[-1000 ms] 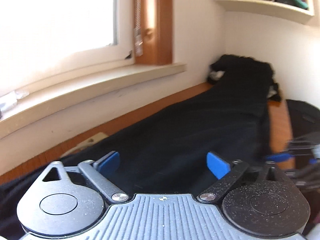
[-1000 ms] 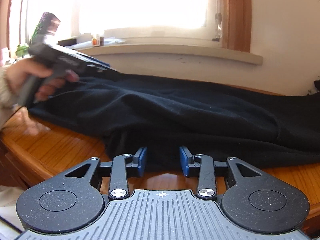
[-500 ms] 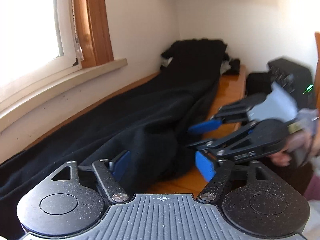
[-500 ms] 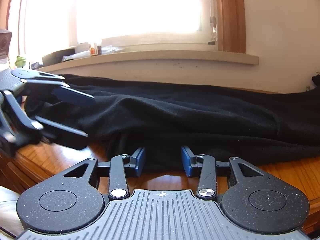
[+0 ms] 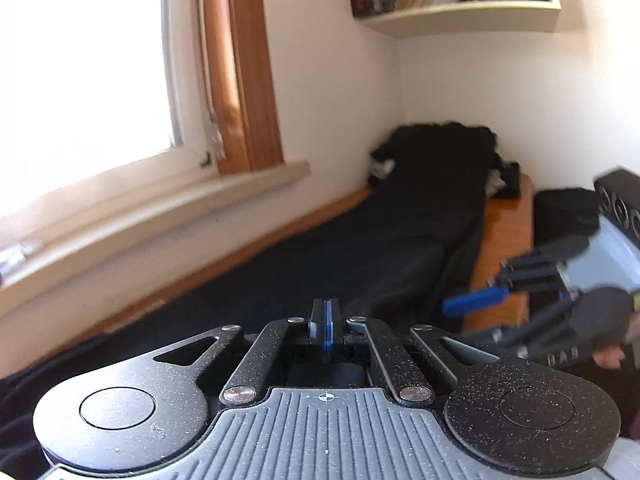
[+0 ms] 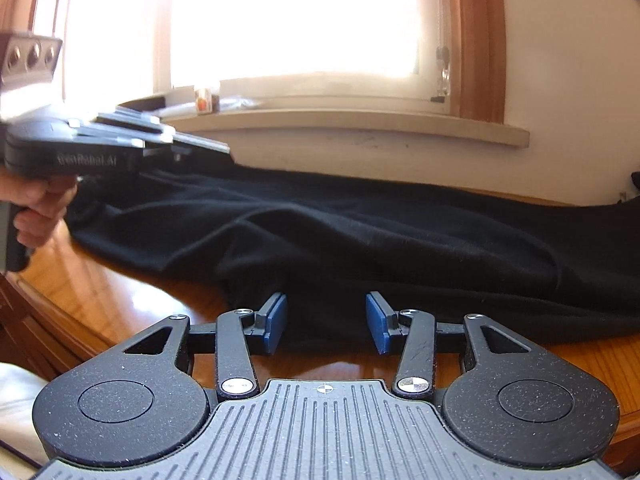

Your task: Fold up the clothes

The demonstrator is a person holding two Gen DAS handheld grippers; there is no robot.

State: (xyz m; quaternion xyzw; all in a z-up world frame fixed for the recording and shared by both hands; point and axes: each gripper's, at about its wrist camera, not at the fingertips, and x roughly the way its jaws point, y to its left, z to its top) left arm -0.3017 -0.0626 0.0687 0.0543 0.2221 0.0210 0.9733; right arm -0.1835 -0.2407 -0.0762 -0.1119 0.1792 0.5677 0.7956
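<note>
Sunlit and narrow, the wooden worktop (image 6: 120, 292) runs under a window sill (image 6: 360, 128) toward a corner of the room, and a long black garment (image 6: 400, 240) lies stretched along it, so both grippers can work it from the front edge. Nearest, the right gripper (image 6: 326, 322) sits low at that front edge with its jaws wide apart and a bunched fold of the cloth's hem between them, touching neither pad that I can see; that looks like a line-up for a pinch. Toward the left end, the left gripper (image 5: 325, 328) hovers over the cloth with its jaws pressed together; whether any fabric is caught between the blue pads I cannot tell. Beyond, the garment is creased and partly doubled over, which would fit either a fold in the making or a spread still loose. At the far corner a dark heap of clothes (image 5: 436, 152) rests against the wall, under a bookshelf (image 5: 460, 12).
</note>
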